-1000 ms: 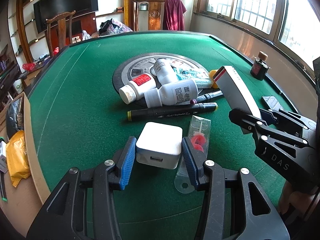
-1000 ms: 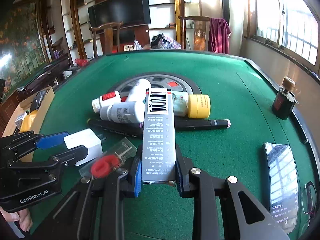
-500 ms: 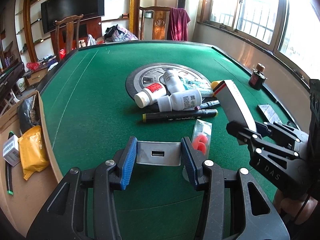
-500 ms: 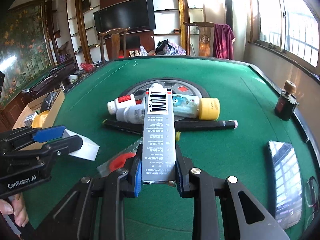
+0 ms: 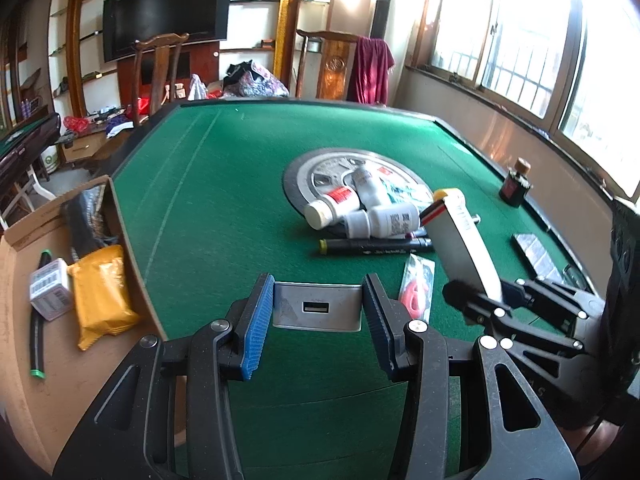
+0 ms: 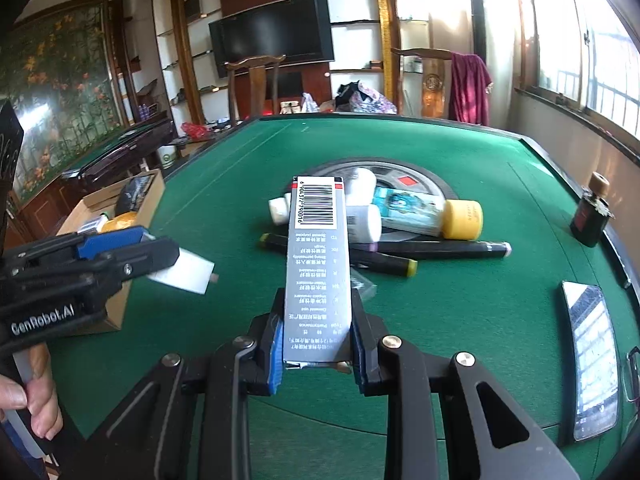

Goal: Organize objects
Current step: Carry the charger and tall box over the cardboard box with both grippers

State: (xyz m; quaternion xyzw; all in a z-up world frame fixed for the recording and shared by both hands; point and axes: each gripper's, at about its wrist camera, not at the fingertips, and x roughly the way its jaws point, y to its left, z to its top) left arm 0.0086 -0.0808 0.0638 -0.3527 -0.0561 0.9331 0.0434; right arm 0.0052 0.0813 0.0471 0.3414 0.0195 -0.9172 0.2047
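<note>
The left tool [image 5: 318,312] is clamped on the white charger [image 5: 317,307], the right tool [image 6: 316,342] on the long grey carton [image 6: 318,264], both held above the green bench [image 5: 224,208]. Gripped only at its near end, the carton could pivot or slip; either load could clip the cardboard box [image 5: 48,360] wall at the left

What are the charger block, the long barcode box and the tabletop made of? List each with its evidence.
Charger block: apparently hard plastic, smooth white shell with a grey port face.
Long barcode box: printed card, folded edges and an end flap.
Tabletop: green felt-like cloth, matt and napped.
</note>
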